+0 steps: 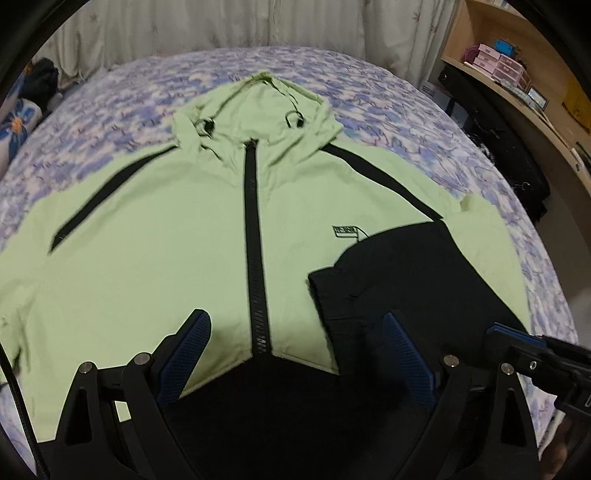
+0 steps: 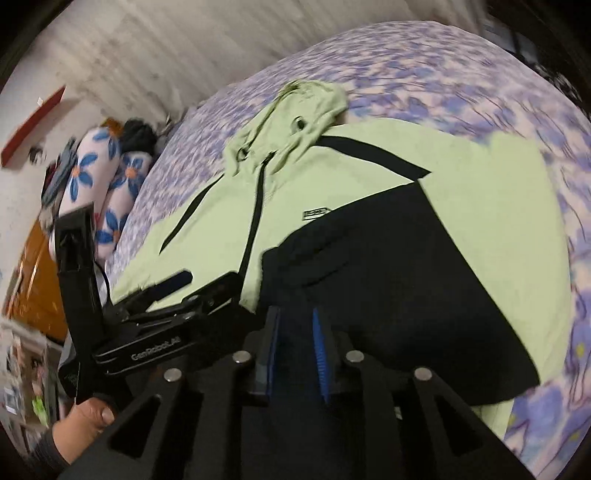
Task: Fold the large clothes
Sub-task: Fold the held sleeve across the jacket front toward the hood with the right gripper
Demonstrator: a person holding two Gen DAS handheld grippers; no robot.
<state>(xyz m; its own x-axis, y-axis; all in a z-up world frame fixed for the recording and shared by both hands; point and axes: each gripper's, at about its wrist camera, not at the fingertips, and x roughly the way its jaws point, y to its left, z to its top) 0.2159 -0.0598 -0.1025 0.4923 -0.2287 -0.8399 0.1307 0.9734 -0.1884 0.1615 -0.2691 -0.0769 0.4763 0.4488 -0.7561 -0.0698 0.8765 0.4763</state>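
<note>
A light green hooded jacket (image 1: 166,229) with a black zip and black shoulder stripes lies front up on the bed (image 1: 110,110). Its black-ended sleeve (image 1: 399,273) is folded across the chest on the right. My left gripper (image 1: 299,332) hangs open over the jacket's hem, one finger on each side of the zip, holding nothing. My right gripper (image 2: 296,332) is low over the folded black sleeve (image 2: 388,277). Its pads stand a narrow gap apart and I see no cloth pinched between them. A hand (image 2: 85,417) holds the left gripper (image 2: 207,284) beside it.
Flower-print pillows (image 2: 110,184) and dark bundles lie at the bed's head on the left. A pale curtain (image 1: 221,26) hangs behind the bed. On the right a wooden shelf (image 1: 535,96) carries pink boxes (image 1: 498,62), with a black object (image 1: 509,155) below it.
</note>
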